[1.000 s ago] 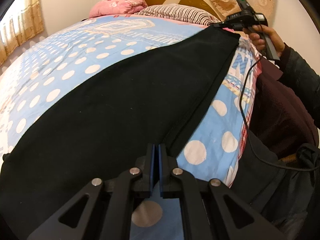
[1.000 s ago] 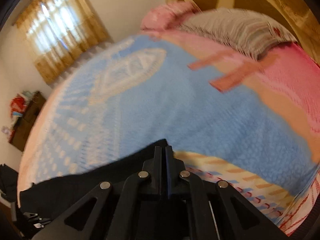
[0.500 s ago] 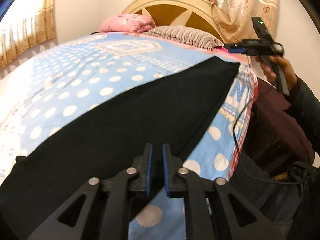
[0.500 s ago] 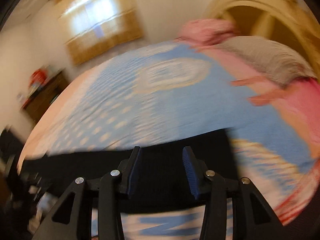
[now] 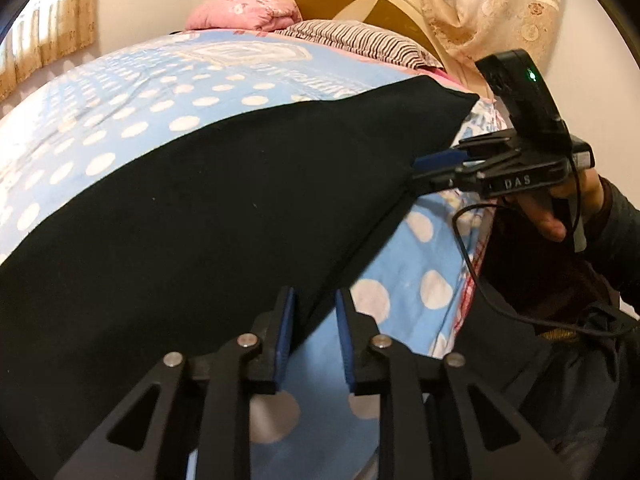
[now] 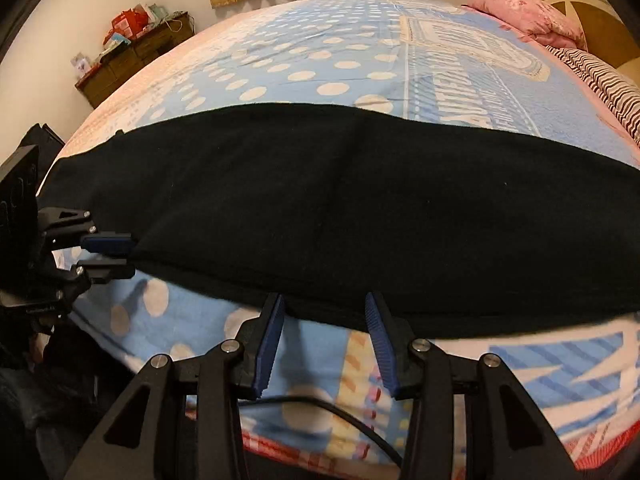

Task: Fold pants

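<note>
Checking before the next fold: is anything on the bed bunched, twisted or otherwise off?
Nothing stands out. The black pants lie flat in a long smooth band across the dotted blue bedspread, edges fairly straight, no bunching visible.

A matt, soft-looking weave with almost no sheen is shown by the long black cloth pants (image 6: 340, 208). They are spread on a smooth printed cotton-like bedsheet in light blue with white dots (image 6: 312, 52), lightly creased. Matt black plastic is seen on the left hand-held gripper (image 5: 314, 340) and the right hand-held gripper (image 6: 326, 344), with shiny round metal pivot pins (image 6: 230, 346) and ribbed blue rubbery pads (image 6: 268, 344). A glossy lacquer is carried by the curved wooden headboard (image 5: 320, 4).
</note>
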`<state>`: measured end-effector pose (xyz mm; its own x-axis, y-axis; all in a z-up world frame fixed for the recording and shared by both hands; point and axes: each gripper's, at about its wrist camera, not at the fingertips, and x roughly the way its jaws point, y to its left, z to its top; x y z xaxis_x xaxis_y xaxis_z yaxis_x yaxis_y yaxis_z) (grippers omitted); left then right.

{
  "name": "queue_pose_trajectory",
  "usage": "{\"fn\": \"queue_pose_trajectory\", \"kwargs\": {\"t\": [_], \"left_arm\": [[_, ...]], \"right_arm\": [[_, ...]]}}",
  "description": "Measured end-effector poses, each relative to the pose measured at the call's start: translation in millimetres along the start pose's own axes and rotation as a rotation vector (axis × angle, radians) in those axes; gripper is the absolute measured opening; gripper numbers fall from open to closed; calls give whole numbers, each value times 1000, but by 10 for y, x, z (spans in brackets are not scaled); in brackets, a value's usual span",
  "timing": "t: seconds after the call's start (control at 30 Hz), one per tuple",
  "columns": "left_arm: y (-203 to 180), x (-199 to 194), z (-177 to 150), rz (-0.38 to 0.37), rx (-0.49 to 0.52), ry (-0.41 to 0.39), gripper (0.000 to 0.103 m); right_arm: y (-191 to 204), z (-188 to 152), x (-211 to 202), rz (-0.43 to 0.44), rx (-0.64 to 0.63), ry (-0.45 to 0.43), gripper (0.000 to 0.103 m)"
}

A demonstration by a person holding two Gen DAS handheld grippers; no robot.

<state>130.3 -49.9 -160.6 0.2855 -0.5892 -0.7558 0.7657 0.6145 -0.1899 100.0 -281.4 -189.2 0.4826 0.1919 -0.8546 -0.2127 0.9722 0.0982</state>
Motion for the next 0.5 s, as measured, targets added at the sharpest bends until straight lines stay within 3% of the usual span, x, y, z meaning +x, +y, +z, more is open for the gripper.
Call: {"fn": "queue_pose_trajectory", "kwargs": {"t": [0.13,0.27,0.4,0.5], "left_arm": [[-17,-82,27,24,10,-13,25],[-38,-207,-3,112,46,-50,38],[62,-262,-88,183,53,-50,38],[121,-209,-137,183,39,-22,40]], "right_arm": [[159,62,-54,-6,-57,-35,44],[439,84,23,-48,-194,-53,44],[650,73,120,-106,-326,-52,44],[709,54,170,-128,-378,-57,44]]}}
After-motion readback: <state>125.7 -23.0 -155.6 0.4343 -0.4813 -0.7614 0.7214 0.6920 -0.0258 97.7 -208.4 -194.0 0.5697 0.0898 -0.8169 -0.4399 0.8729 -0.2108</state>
